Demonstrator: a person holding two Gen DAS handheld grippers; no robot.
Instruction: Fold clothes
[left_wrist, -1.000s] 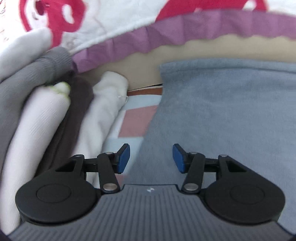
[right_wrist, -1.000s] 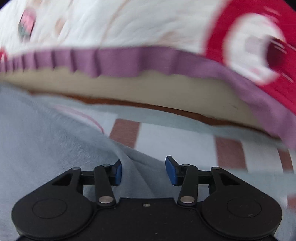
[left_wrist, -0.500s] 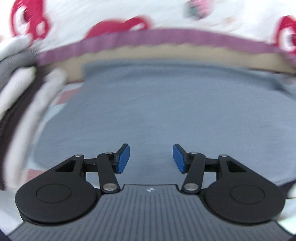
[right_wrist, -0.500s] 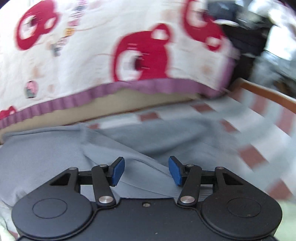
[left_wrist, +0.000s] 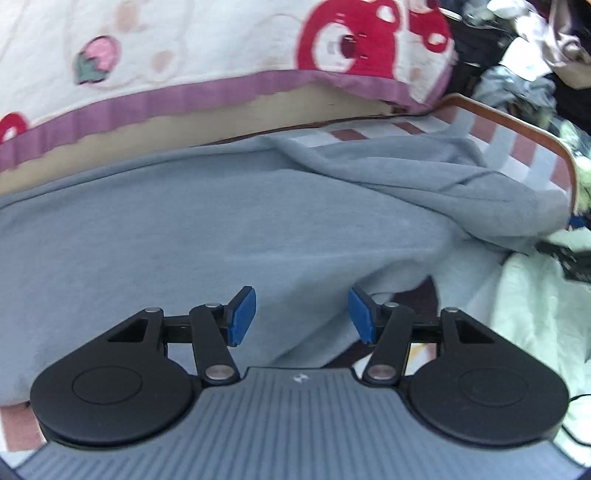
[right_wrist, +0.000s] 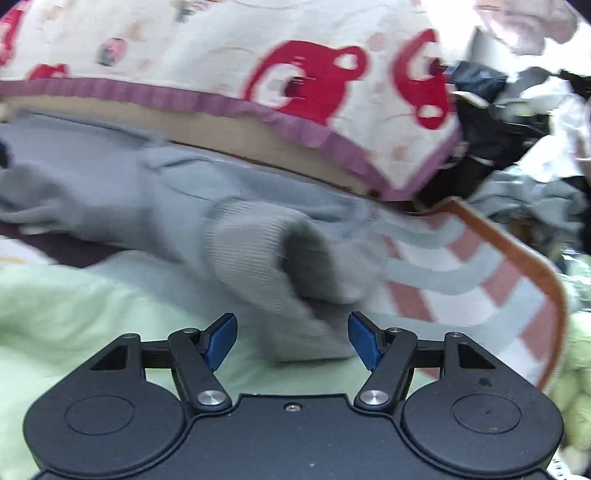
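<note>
**With both jaws apart, grey top lies spread below**

While the left gripper (left_wrist: 301, 315) hangs with its jaws apart and empty over the grey-blue top (left_wrist: 184, 236), the right gripper (right_wrist: 291, 341) also has its jaws spread, with the top's ribbed cuff (right_wrist: 273, 254) just ahead of them, not pinched. The sleeve runs off to the left in the right wrist view. Pale green fabric (right_wrist: 74, 314) lies under the cuff. Beyond are a checked cloth (right_wrist: 461, 280) and a bear-print blanket (left_wrist: 207, 48).
</note>
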